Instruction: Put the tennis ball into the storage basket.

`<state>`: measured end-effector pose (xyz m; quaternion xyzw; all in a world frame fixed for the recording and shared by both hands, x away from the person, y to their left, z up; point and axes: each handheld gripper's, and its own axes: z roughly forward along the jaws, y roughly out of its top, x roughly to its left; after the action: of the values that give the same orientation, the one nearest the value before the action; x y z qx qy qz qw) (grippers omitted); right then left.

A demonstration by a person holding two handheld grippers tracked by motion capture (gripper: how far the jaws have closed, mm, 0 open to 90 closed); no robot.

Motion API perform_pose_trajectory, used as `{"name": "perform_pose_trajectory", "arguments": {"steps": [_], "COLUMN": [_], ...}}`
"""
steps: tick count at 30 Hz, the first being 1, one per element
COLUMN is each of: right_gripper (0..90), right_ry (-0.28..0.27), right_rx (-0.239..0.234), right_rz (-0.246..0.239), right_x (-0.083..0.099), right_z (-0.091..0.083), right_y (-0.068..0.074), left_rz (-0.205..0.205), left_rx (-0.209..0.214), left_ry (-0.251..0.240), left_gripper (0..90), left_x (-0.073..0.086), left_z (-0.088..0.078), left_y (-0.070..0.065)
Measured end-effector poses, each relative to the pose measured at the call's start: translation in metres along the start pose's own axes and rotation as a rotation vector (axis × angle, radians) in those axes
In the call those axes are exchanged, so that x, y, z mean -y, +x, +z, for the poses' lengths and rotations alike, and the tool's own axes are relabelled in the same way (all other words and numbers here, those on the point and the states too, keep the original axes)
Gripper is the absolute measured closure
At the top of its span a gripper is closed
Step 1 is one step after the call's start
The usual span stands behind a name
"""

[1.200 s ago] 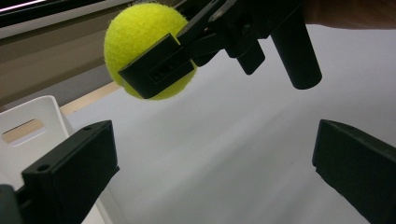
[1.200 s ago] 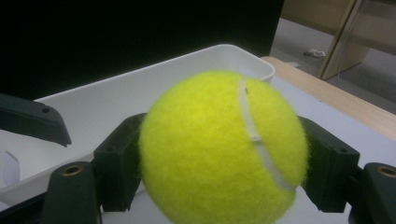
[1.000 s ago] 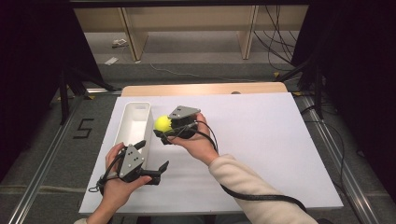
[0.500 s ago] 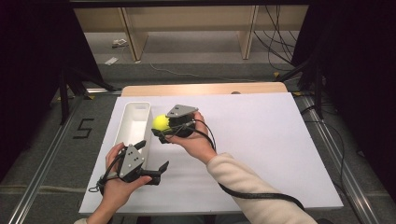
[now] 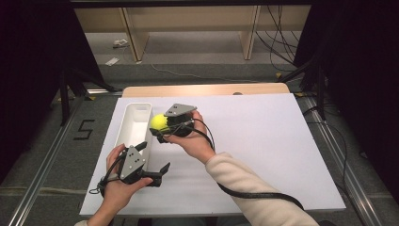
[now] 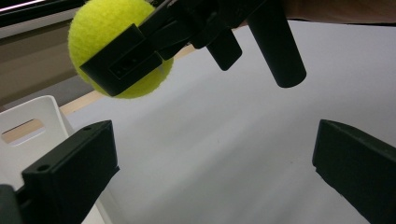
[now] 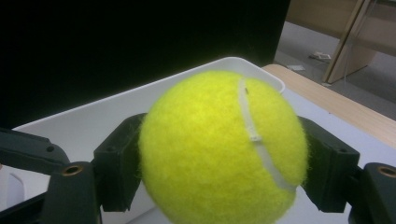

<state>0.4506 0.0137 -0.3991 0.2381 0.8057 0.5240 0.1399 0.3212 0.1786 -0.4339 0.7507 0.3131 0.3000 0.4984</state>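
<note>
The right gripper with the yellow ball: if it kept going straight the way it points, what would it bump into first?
Probably the white bin. The right gripper, clamped on the tennis ball, points toward its near wall, so the ball would likely hit that rim first, though depth is hard to judge.

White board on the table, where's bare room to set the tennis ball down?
The white board is bare from the right hand across to its right edge, and along the far edge by the wooden strip. The white bin looks empty too. It is crowded at the near left, around the left claw.

"5" on the floor [image 5: 84, 129]
</note>
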Motion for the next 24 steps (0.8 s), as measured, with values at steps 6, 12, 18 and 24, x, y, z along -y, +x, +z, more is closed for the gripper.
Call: {"name": "perform_pose_trajectory", "arguments": {"steps": [6, 12, 18, 24], "right_gripper": [26.3, 26.3, 26.3, 26.3], "right_ry": [0.000, -0.003, -0.003, -0.001], "right_rx": [-0.002, -0.003, -0.007, -0.011], "right_rz": [-0.004, -0.004, -0.002, -0.001], "right_x": [-0.0025, -0.0051, -0.0067, -0.0078], "right_z": [0.0008, 0.0023, 0.0046, 0.0056], "right_y": [0.0004, 0.0009, 0.0018, 0.0024], "left_rz": [-0.001, -0.001, 0.000, -0.001], "left_rx": [0.001, 0.001, 0.001, 0.001], "left_ry": [-0.001, -0.002, -0.001, -0.001], "left_gripper": [0.0, 0.0, 0.0, 0.0], "left_x": [0.0000, 0.0000, -0.0001, -0.0001], "left_z": [0.0002, 0.0002, 0.0000, 0.0001], "left_y": [-0.0002, -0.0003, -0.0002, -0.0003]}}
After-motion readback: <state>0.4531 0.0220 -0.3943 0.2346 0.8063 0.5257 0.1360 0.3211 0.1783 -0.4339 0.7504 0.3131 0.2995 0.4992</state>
